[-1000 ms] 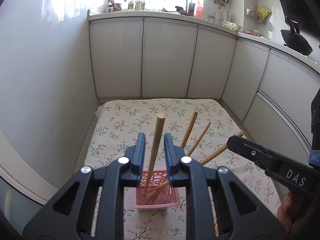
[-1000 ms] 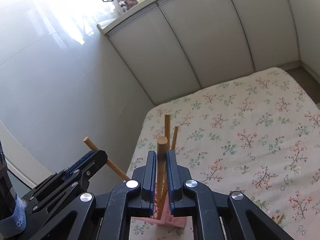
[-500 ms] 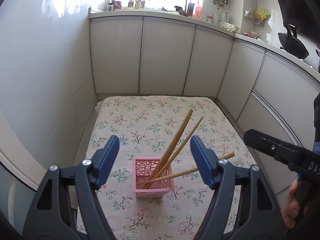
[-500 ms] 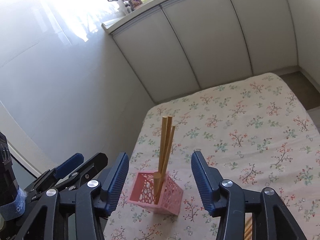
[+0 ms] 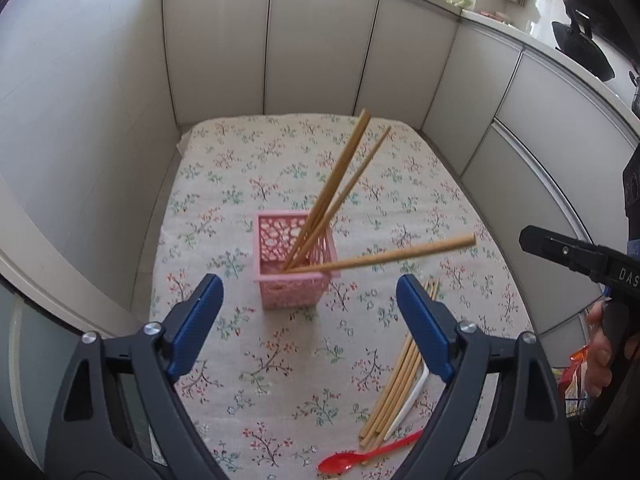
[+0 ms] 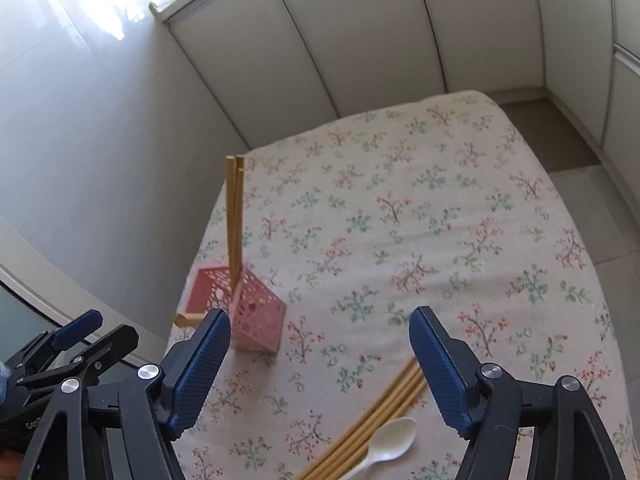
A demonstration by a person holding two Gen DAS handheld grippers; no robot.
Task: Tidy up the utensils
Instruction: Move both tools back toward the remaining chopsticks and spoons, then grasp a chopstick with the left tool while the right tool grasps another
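Item 1. Left tongs (image 5: 310,326): blue-padded fingers spread wide apart, nothing between them, held above the bench. They also show at the lower left edge of the right wrist view.

Item 2. Right tongs (image 6: 320,364): fingers likewise wide apart and holding nothing. In the left wrist view their black body shows at the right edge, gripped by the person's hand (image 5: 598,348).

Item 3. Pink basket (image 5: 294,262): square, lattice-walled, standing upright on the bench just ahead of the left tongs, between the lines of the two fingers. From the right tongs it lies ahead and to the left, close to the left fingertip.

Item 4. Chopsticks in the basket (image 5: 340,184): wooden. Two lean together up and away from the left tongs toward the right; a third (image 5: 384,256) lies low across the basket's near rim, its free end pointing toward the right tongs.

Item 5. Loose chopsticks (image 5: 394,384): a bundle lying flat on the bench, partly behind the right finger of the left tongs, well apart from the basket. In the right wrist view they lie just below and between the fingers.

Item 6. White spoon (image 6: 384,450): flat beside the loose bundle, touching it, bowl toward the right tongs' right finger.

Item 7. Red spoon (image 5: 360,456): flat on the bench at the near end of the bundle, beneath the left tongs' right finger.

Item 8. Bench (image 5: 240,184): covered by a floral cloth, with white cabinet doors beyond it.
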